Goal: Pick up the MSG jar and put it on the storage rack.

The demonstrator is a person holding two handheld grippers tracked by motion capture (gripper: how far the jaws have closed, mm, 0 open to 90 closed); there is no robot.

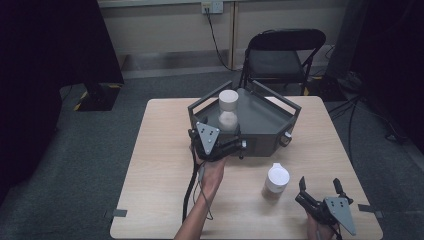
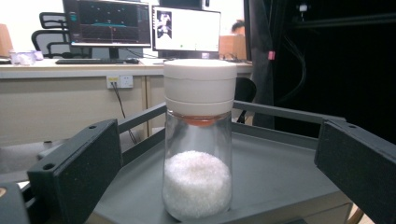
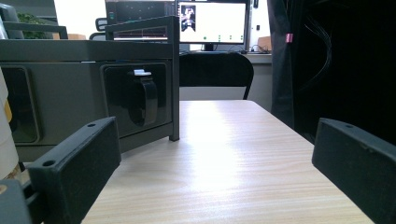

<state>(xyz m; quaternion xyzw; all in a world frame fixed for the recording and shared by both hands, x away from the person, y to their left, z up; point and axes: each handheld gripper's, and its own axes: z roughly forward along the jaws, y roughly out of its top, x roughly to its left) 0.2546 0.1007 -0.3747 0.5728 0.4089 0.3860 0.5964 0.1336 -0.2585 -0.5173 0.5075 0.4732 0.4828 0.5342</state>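
Jar (image 2: pixel 197 140), glass, white lid, white grains filling its lower part. Stands upright on the near left part of the grey tray (image 1: pixel 260 120), seen from above at (image 1: pixel 228 111). Long axis vertical.

Left tool (image 1: pixel 231 148): released, jaws spread wide, holding nothing. In the left gripper view the jar stands dead ahead, centred between my two jaws, with a gap on each side; neither jaw touches the glass. From above, this tool sits at the tray's near left edge, just beside the jar, pointing roughly right along the tray's near wall. I judge that the jaws already bracket the jar and that the coming move turns on this: closing squarely across the upright body, below the lid, so the jar is not tipped.

Right tool (image 1: pixel 320 192): released, jaws spread, empty. Rests at the near right corner of the table (image 1: pixel 165 175), well apart from the jar on the tray. Its own view looks along bare tabletop toward the tray's side wall (image 3: pixel 84 93).

Second jar (image 1: pixel 276 181), white lid, brownish contents: upright on the table, near right, between the tray and the right tool, nearer to the right tool than to the left.

Nearer hand for the tray jar: left, by far. Nearer hand for the table jar: right.

Risk, as I judge it: a glass wall is slippery, and an off-centre squeeze could tilt the jar against the tray's rail.
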